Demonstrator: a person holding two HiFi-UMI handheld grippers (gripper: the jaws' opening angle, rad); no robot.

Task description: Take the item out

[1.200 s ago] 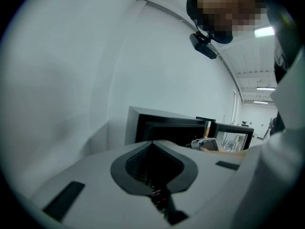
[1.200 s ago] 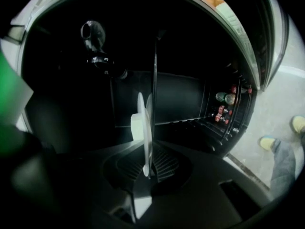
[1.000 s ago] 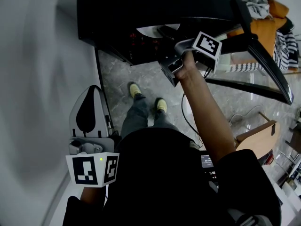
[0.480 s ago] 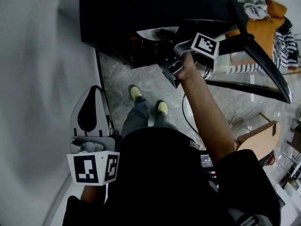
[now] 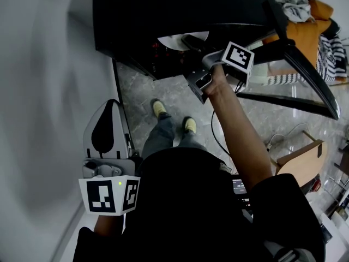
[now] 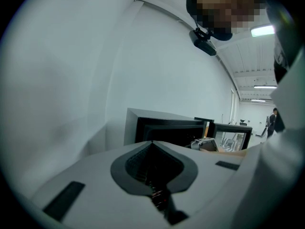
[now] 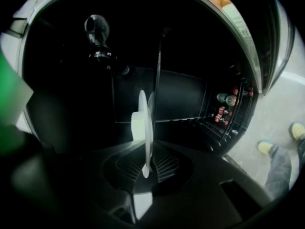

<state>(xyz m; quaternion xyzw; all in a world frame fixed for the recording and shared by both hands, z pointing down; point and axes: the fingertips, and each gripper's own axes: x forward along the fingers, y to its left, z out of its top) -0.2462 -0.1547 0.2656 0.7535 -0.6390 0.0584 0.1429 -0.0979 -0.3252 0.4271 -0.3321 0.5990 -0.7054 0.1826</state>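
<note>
A white plate [image 7: 143, 123] stands edge-on between the ribbed pads of my right gripper [image 7: 147, 149], which is shut on its rim. In the head view that gripper [image 5: 190, 41] reaches into the open front of a black cabinet [image 5: 163, 10], where the plate [image 5: 175, 37] shows as a pale sliver. My left gripper [image 5: 110, 103] hangs low at the left near the white wall, well away from the cabinet. Its jaws [image 6: 152, 144] are shut with nothing between them.
The cabinet's glass door [image 5: 305, 75] swings open to the right. Small red items [image 7: 223, 111] sit in a rack inside, and a dark rounded object [image 7: 97, 27] is deeper in. The person's feet [image 5: 158, 107] stand on grey marble floor. A wooden chair [image 5: 297, 160] stands at the right.
</note>
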